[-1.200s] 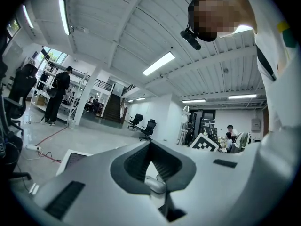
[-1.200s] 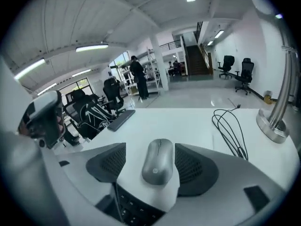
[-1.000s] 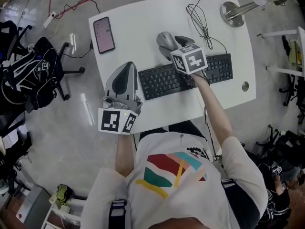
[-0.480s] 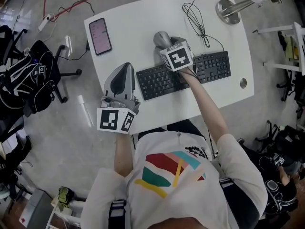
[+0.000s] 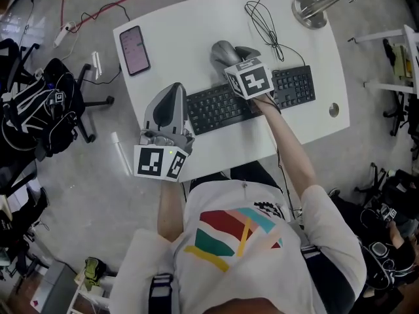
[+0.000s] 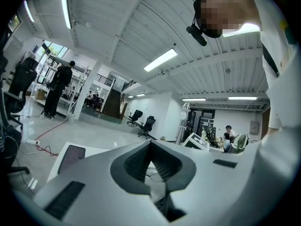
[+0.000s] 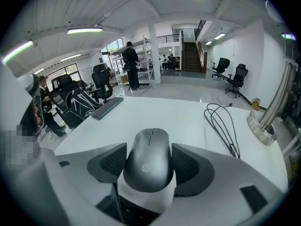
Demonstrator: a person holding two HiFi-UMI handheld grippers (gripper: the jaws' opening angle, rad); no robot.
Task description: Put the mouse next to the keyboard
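A grey mouse (image 5: 221,50) sits between the jaws of my right gripper (image 5: 230,56), just behind the black keyboard (image 5: 209,108) on the white table (image 5: 190,25). In the right gripper view the mouse (image 7: 148,166) fills the gap of the right gripper (image 7: 149,147), with both pads against its sides. My left gripper (image 5: 171,89) hovers at the table's front left corner, left of the keyboard. Seen from the left gripper view, the left gripper (image 6: 150,145) is shut with nothing in it.
A phone (image 5: 134,49) lies at the table's back left. A coiled black cable (image 5: 265,21) and a lamp base (image 5: 309,10) are at the back right. A round cable hole (image 5: 334,110) is near the right edge. An office chair with a backpack (image 5: 39,103) stands left of the table.
The right gripper with the mouse shifted slightly left, then back right, staying behind the keyboard. The left gripper has not moved.
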